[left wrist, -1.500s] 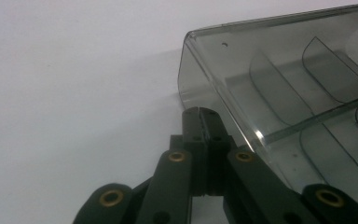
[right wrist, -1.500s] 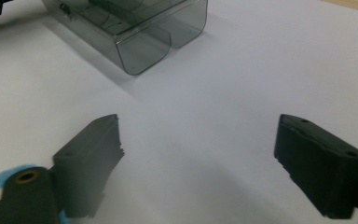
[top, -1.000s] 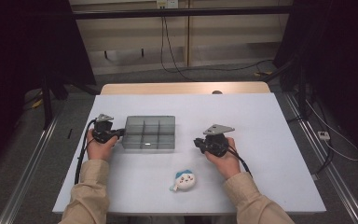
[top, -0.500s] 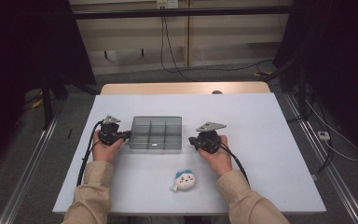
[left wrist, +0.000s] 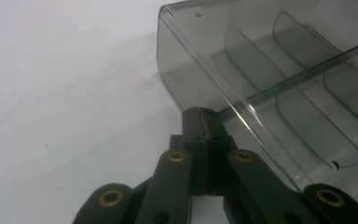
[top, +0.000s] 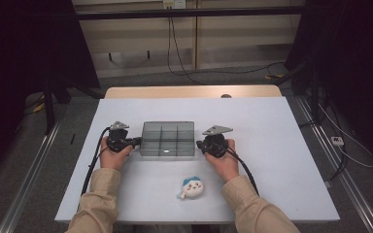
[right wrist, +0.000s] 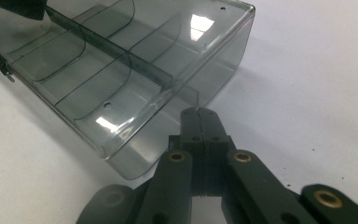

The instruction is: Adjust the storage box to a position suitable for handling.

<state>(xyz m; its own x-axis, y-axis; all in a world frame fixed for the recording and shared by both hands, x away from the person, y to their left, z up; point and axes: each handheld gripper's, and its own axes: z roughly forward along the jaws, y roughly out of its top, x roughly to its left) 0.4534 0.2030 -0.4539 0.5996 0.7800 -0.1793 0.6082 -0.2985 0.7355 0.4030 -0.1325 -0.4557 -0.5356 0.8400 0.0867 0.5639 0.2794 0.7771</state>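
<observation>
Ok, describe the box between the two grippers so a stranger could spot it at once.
On the white table, look mid-table between the left gripper and right gripper. The box is smoky clear plastic, split into compartments. The plush toy nearer the person is small, soft and white.

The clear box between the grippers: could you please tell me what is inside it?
The box holds nothing: its dividers split it into empty compartments, and the white table shows through the tinted floor. Glare hides a small part of the floor.
</observation>
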